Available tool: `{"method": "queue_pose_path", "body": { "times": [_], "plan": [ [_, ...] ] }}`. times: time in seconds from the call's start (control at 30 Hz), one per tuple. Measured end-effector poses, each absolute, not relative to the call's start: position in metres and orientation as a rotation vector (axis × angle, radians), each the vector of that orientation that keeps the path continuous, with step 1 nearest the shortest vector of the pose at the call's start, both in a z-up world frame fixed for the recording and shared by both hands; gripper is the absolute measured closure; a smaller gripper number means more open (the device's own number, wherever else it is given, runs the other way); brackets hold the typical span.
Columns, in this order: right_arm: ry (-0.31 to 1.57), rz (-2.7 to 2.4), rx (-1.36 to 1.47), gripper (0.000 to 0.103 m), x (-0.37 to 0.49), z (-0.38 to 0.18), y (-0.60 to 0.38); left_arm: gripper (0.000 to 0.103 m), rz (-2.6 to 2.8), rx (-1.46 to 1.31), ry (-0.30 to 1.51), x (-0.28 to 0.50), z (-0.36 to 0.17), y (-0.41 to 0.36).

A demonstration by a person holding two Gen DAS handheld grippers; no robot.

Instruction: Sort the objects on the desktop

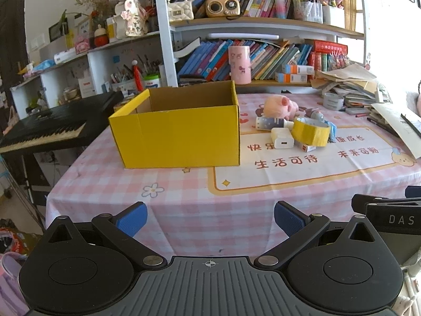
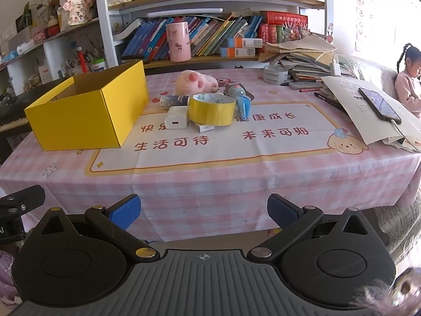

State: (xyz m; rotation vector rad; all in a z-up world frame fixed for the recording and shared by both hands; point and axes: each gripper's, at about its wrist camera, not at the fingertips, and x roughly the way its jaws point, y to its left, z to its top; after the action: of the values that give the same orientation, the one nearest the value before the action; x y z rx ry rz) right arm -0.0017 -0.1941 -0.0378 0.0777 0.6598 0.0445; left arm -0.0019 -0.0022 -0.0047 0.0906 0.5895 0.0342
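Observation:
An open yellow cardboard box (image 1: 179,137) (image 2: 86,115) stands on the pink checked tablecloth. Right of it lies a small pile: a yellow tape roll (image 1: 310,131) (image 2: 211,109), a white charger (image 1: 282,138) (image 2: 176,122), a pink plush pig (image 1: 280,105) (image 2: 196,81), a patterned bottle (image 1: 271,123) (image 2: 173,101), a small white carton (image 2: 205,127) and a blue-grey toy (image 2: 240,97). My left gripper (image 1: 210,221) is open and empty, back at the table's near edge. My right gripper (image 2: 204,212) is open and empty, also short of the near edge.
A pile of books and papers (image 2: 310,60) with a phone (image 2: 380,105) fills the table's right side. A grey tape roll (image 2: 275,75) lies near it. Bookshelves (image 2: 210,34) stand behind; a keyboard piano (image 1: 44,129) stands left. A child (image 2: 409,73) sits at far right.

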Motion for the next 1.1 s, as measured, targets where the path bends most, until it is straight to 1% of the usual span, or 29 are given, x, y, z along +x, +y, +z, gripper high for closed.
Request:
{"method": "queue_pose_path", "body": {
  "times": [0.37,0.83,1.1],
  "plan": [
    [0.656,0.031,0.075,0.0,-0.002,-0.036,-0.197,0.0,-0.023,0.089,0.563,-0.004,-0.003,-0.006],
    [0.67,0.004,0.024,0.0,0.0,-0.037,-0.192,0.0,-0.062,0.032,0.599,-0.001,-0.011,-0.001],
    [0.626,0.027,-0.024,0.0,-0.001,-0.03,-0.182,0.0,-0.064,0.017,0.585,0.001,-0.01,0.004]
  ]
}}
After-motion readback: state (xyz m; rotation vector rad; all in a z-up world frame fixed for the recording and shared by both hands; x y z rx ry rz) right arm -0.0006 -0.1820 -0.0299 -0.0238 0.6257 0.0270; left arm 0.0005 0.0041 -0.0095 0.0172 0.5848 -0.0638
